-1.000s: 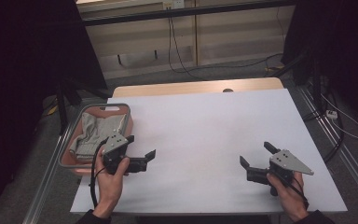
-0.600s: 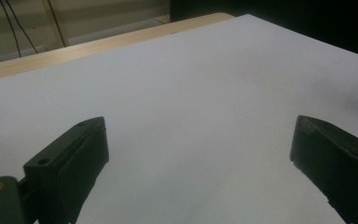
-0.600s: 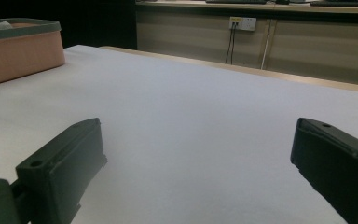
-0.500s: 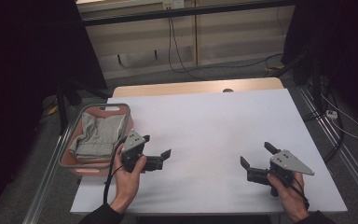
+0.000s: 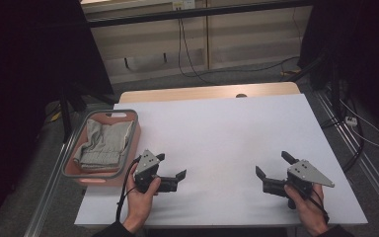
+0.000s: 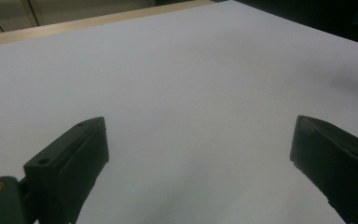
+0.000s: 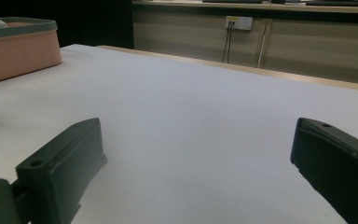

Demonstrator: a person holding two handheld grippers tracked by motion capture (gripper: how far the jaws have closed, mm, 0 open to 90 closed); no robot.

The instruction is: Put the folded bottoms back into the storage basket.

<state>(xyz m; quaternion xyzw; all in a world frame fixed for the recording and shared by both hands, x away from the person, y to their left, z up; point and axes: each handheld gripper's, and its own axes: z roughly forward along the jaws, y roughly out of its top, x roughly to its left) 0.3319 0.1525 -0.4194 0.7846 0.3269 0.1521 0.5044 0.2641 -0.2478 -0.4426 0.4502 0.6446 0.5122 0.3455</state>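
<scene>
A: Left gripper [image 5: 170, 170]?
B: Jaws spread, empty, low over tabletop [image 5: 217, 133]. Cloth [image 5: 103, 143] in basket [image 5: 134, 129], at its 10 o'clock.
A: Right gripper [image 5: 272, 165]?
B: Same, released, at 3 o'clock.

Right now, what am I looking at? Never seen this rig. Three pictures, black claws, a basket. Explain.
No robot here: a person sits at a white table and holds a hand-held gripper in each hand. The high view looks down from above the person. There the left gripper and the right gripper sit low over the table, both open and empty. The other two pictures come from cameras riding on the grippers: each looks along its own two black jaws, spread wide with bare table between them. At the table's left edge sits a pink basket with folded grey cloth inside. The basket's corner also shows in the right gripper view.
</scene>
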